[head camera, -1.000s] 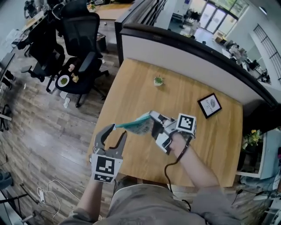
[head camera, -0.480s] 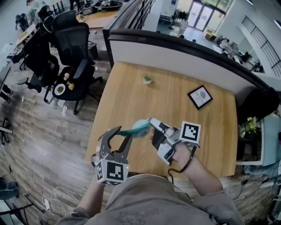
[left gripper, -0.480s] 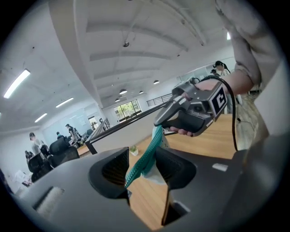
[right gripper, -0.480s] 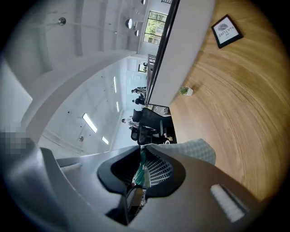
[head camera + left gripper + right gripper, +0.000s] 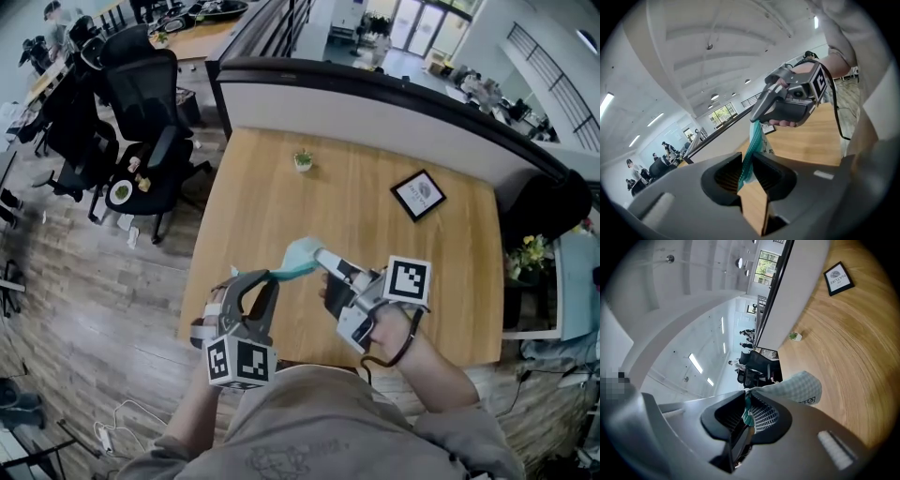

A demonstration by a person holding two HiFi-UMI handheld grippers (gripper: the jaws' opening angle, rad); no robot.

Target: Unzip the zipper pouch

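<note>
Pouch (image 5: 298, 255) aloft, right gripper (image 5: 323, 272) pinching one end. Left gripper (image 5: 256, 277) closing on other end, edge between jaws. Unzipping itself looks yet to start.

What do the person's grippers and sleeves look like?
The left hand-held gripper and right hand-held gripper: grey, black ribbed pads, each with a black-and-white marker cube. Black cable at the right wrist. Grey shirt sleeves. Left jaws are closing on the teal pouch.

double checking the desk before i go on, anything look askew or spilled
Only the picture frame near the wooden table's far right corner: it sits turned at an angle to the edges. Nothing looks spilled or damaged; the small potted plant stands upright.
</note>
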